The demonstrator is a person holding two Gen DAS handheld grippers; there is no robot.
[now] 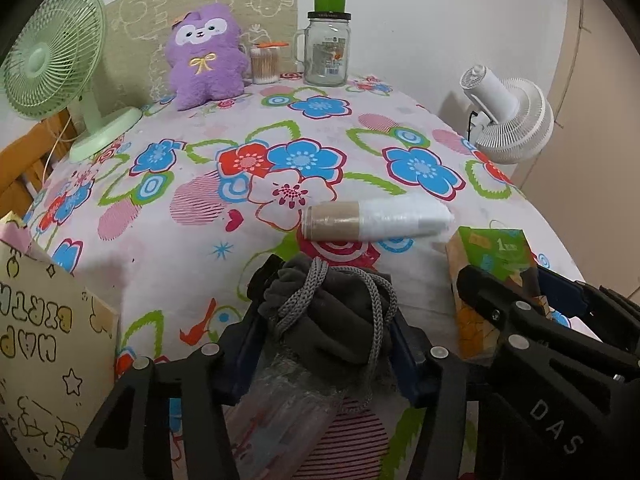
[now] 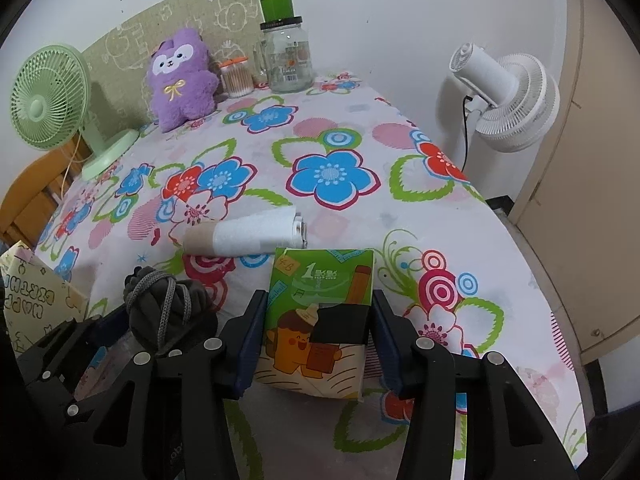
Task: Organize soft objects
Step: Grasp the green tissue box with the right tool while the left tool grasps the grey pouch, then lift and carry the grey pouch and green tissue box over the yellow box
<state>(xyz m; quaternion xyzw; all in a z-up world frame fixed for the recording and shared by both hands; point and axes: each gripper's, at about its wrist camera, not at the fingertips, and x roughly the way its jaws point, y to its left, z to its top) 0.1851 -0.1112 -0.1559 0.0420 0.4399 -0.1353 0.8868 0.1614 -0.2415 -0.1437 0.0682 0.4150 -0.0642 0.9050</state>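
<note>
My left gripper [image 1: 324, 320] is shut on a grey drawstring pouch [image 1: 340, 320] with a clear plastic-wrapped item [image 1: 288, 412] under it, low over the flowered tablecloth [image 1: 180, 248]. The pouch also shows in the right wrist view [image 2: 168, 304]. My right gripper [image 2: 318, 320] is shut on a green and orange tissue pack [image 2: 320, 320], which also shows in the left wrist view [image 1: 492, 280]. A roll of white bags on a cardboard core [image 1: 376, 220] [image 2: 248, 234] lies just beyond both. A purple plush toy [image 1: 206, 56] [image 2: 180, 76] sits at the far edge.
A green fan [image 1: 52, 60] [image 2: 52, 100] stands far left, a white fan [image 1: 508, 116] [image 2: 504, 96] off the right edge. A glass jar with green lid [image 1: 326, 44] [image 2: 286, 52] and a cotton swab tub [image 1: 264, 62] stand by the plush. A yellow gift box [image 1: 44, 344] is near left.
</note>
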